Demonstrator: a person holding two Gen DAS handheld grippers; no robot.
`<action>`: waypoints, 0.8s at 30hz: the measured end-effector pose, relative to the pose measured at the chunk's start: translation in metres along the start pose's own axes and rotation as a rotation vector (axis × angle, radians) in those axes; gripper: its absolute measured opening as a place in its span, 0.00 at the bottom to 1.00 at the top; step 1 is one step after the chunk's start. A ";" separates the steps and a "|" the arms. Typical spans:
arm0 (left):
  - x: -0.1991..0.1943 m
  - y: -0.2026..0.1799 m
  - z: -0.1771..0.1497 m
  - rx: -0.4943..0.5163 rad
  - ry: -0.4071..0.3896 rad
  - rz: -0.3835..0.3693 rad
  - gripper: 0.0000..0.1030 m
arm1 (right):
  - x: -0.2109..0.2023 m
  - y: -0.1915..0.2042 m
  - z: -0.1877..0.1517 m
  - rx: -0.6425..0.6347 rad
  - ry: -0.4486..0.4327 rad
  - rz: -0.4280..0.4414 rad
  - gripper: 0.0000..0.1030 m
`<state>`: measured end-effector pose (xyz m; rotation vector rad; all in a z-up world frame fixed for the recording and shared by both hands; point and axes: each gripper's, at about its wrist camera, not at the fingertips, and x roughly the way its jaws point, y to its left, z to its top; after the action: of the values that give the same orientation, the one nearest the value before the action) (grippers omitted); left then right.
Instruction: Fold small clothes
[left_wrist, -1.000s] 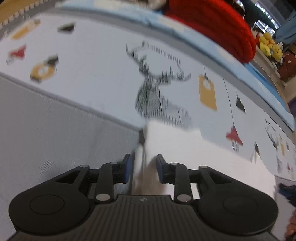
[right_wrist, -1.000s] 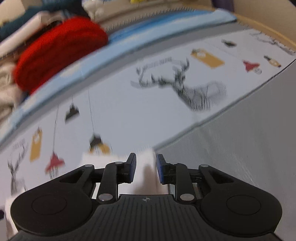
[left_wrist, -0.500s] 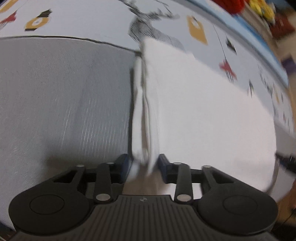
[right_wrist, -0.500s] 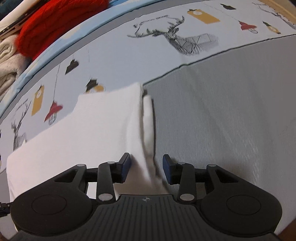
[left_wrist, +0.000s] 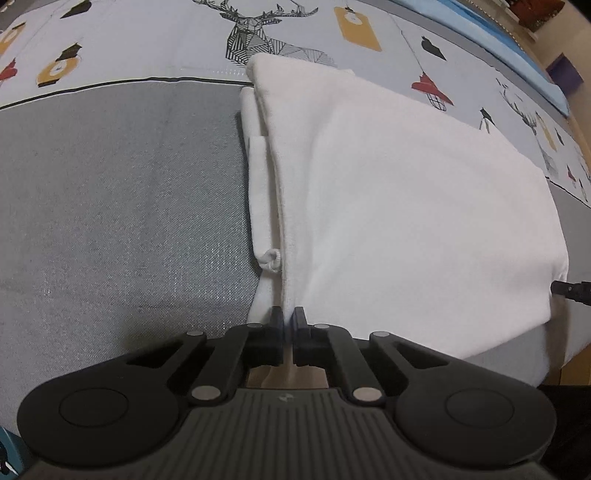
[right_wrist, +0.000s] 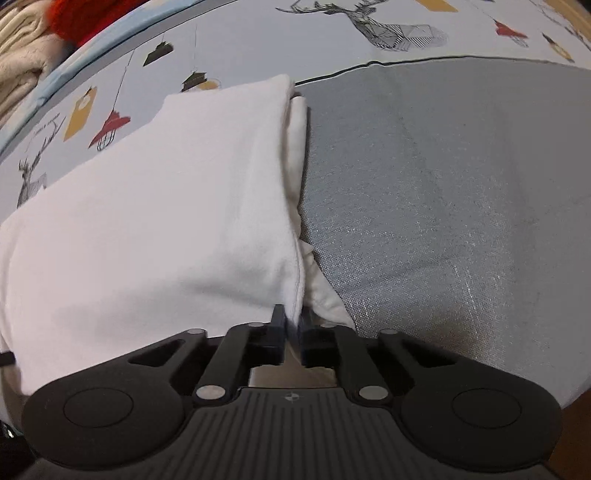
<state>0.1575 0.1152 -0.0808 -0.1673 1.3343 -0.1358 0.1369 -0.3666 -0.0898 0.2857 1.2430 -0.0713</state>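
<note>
A white folded garment (left_wrist: 399, 206) lies on the bed, its folded layers stacked along the left edge in the left wrist view. My left gripper (left_wrist: 289, 317) is shut on the near left corner of its top layer. In the right wrist view the same white garment (right_wrist: 155, 221) fills the left half. My right gripper (right_wrist: 293, 317) is shut on its near right corner, where the hem edge runs between the pads. A small loop of cloth (left_wrist: 272, 260) sticks out from the lower layers.
The garment rests on a grey sheet (left_wrist: 122, 206) beside a pale cover printed with deer and lamps (left_wrist: 266, 40). A red knit item (right_wrist: 77, 18) and cream cloth (right_wrist: 22, 62) lie at the far left. The other gripper's tip (left_wrist: 570, 290) shows at the right edge.
Both grippers have brought the garment's top layer down toward the near edge and the cloth now lies flat. Both jaws have narrowed on the cloth.
</note>
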 end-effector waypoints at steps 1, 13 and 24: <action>-0.001 0.003 0.001 -0.018 0.002 -0.012 0.06 | 0.000 0.000 0.000 -0.001 -0.002 -0.008 0.06; -0.001 0.023 0.046 -0.208 -0.097 -0.067 0.60 | -0.071 0.015 0.008 -0.092 -0.332 -0.020 0.34; 0.034 -0.004 0.062 -0.157 -0.087 -0.004 0.60 | -0.049 0.023 0.006 -0.111 -0.331 -0.069 0.34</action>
<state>0.2253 0.1075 -0.0982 -0.3050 1.2574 -0.0268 0.1315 -0.3511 -0.0377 0.1279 0.9238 -0.1043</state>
